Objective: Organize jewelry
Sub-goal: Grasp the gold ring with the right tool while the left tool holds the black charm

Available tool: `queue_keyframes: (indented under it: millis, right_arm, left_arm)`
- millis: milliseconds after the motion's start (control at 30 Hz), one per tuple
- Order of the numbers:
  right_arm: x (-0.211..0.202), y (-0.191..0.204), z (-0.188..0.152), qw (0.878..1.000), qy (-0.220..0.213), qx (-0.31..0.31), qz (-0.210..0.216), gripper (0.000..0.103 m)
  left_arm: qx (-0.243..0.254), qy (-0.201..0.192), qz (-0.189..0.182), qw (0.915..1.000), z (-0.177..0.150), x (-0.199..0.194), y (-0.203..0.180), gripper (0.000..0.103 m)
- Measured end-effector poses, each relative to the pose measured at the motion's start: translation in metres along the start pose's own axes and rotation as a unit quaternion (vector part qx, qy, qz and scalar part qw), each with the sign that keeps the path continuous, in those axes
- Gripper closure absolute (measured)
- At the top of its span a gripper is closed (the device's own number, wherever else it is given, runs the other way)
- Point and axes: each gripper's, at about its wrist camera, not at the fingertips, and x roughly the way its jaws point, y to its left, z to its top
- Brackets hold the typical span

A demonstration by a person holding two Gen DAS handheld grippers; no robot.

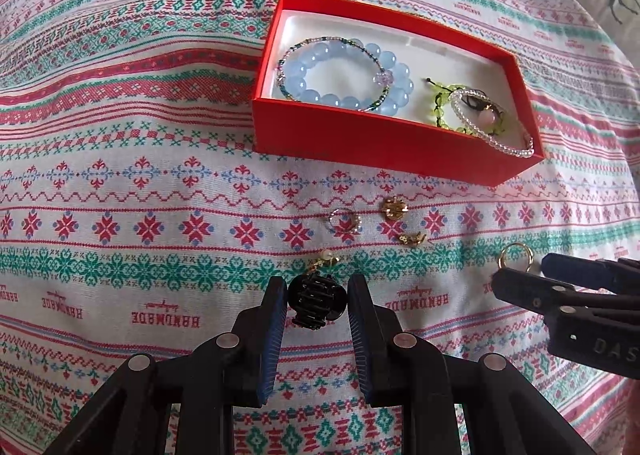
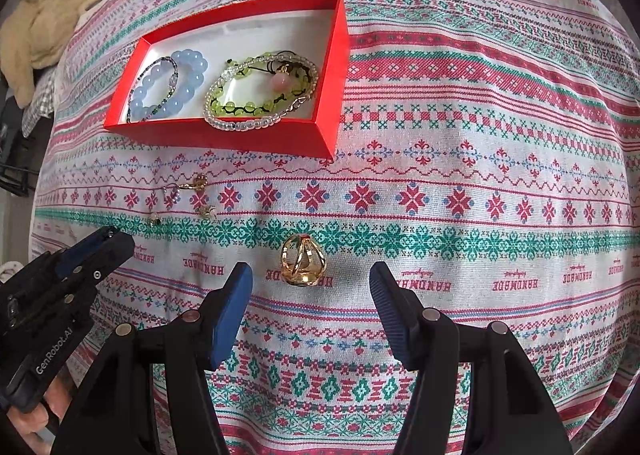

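Left tool (image 1: 317,297) brackets a small black plastic claw clip (image 1: 317,303) on the patterned cloth surface (image 1: 140,183), pads spread, not yet pinching — squeeze it squarely. Right tool (image 2: 311,283) gapes around a gold ring (image 2: 303,266); red box (image 1: 376,147) waits beyond.

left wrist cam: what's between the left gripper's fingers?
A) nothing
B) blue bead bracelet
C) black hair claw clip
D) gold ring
C: the black claw clip sits between the left gripper fingers, which flank it with slight gaps showing; the gold ring lies in front of the open right gripper, and the blue bead bracelet is in the red box.
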Motion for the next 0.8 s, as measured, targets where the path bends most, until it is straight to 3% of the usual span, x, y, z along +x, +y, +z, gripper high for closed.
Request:
queue_keyframes:
  millis: [433,800]
  right_arm:
    - [0.016,0.009,0.007,1.0,0.003,0.0,0.007,0.04]
    - [0.018,0.011,0.008,1.0,-0.001,-0.01,-0.005,0.053]
  left_arm:
    - [-0.007,0.003,0.002,1.0,0.007,-0.002,0.008,0.078]
    - [-0.014,0.003,-0.002,0.9999,0.011,-0.008,0.019,0.078]
